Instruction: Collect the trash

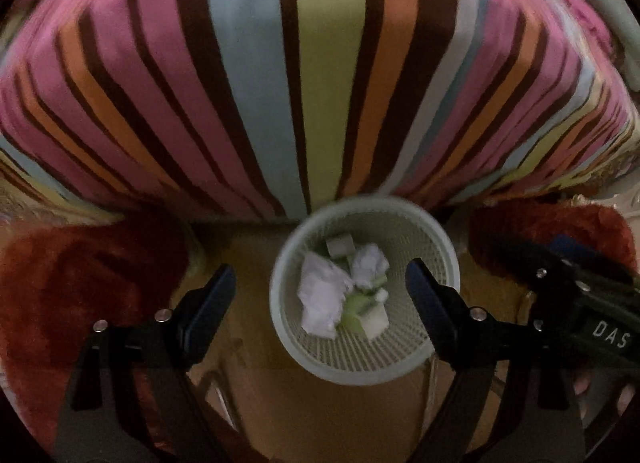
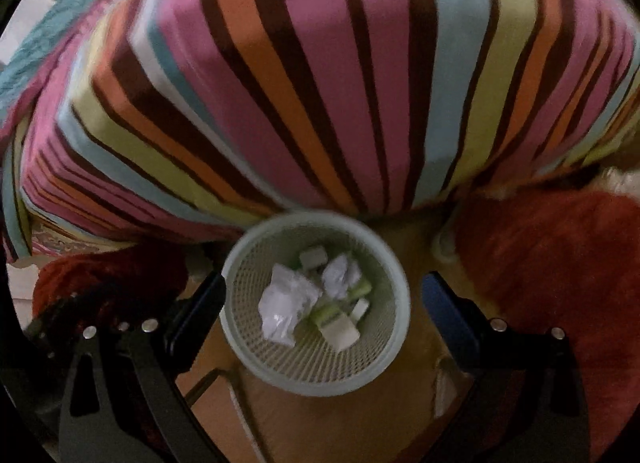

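Left gripper (image 1: pixel 320 283) jaws apart, empty | right gripper (image 2: pixel 324 295) likewise | both above bin (image 1: pixel 440 235) holding crumpled paper (image 1: pixel 320 299) | drop step looks done | next: seek remaining trash

left gripper (image 1: pixel 320 279): black fingers, silver screws; right gripper (image 2: pixel 322 289): black, perhaps blue-tinted pad | white "das" lettering

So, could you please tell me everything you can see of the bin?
The bin is a round, pale green basket, apparently plastic, with a smooth rim and mesh walls and base. It stands upright on the brownish floor, close to the striped bed, between two red rugs. Inside lie crumpled white paper and small pale blocks. Neither claw touches it.
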`<state>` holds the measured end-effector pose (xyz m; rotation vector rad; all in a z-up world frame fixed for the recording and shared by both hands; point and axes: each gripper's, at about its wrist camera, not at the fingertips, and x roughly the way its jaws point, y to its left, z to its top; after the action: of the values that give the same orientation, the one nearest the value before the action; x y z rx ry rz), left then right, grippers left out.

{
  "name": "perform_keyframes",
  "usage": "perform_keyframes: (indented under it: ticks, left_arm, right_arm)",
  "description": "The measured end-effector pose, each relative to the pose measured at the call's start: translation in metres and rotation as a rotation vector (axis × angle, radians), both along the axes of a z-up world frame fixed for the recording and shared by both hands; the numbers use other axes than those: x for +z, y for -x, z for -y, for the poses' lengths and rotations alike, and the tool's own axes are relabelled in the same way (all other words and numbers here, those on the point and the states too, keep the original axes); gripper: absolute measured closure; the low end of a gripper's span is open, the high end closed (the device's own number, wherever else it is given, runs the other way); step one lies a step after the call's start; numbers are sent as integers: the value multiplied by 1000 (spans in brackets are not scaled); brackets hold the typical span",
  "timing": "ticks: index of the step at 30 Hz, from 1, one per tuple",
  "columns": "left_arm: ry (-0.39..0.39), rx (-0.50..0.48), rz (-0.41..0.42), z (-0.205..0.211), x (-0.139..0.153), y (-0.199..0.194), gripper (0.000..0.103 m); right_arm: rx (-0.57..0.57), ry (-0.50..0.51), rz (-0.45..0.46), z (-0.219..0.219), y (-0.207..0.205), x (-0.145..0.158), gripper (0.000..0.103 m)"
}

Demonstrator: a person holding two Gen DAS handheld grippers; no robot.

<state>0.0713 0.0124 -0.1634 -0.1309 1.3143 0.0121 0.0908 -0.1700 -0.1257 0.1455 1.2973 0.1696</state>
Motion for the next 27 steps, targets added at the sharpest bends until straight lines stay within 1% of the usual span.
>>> perform_keyframes:
  ticks: [4, 7, 9, 14, 17, 20, 23, 27]
  left_arm:
    - [-26, 10, 96, -4, 26, -1, 19]
    - [-46, 17, 152, -5, 44, -2, 19]
    - [-53, 23, 173, -6, 53, -2, 19]
    - [-55, 34, 235, -8, 79, 1, 19]
    - [-80, 33, 313, -8, 106, 5, 19]
    - [-92, 36, 376, -7, 131, 9, 19]
    - [-85, 46, 434, -7, 155, 12, 19]
    - [-78, 50, 483, -6, 179, 17, 19]
  right_arm:
    - [1, 27, 123, 4, 1, 32, 9]
    - [0, 44, 191, 7, 3, 51, 9]
    - [-1, 52, 224, 6, 3, 54, 9]
    - [8, 83, 318, 4, 9, 79, 9]
    - [7, 96, 384, 4, 14, 97, 9]
    - [-2, 94, 433, 6, 19, 116, 9]
    - [-14, 77, 472, 8, 23, 133, 9]
    - [-34, 47, 522, 12, 28, 157, 9]
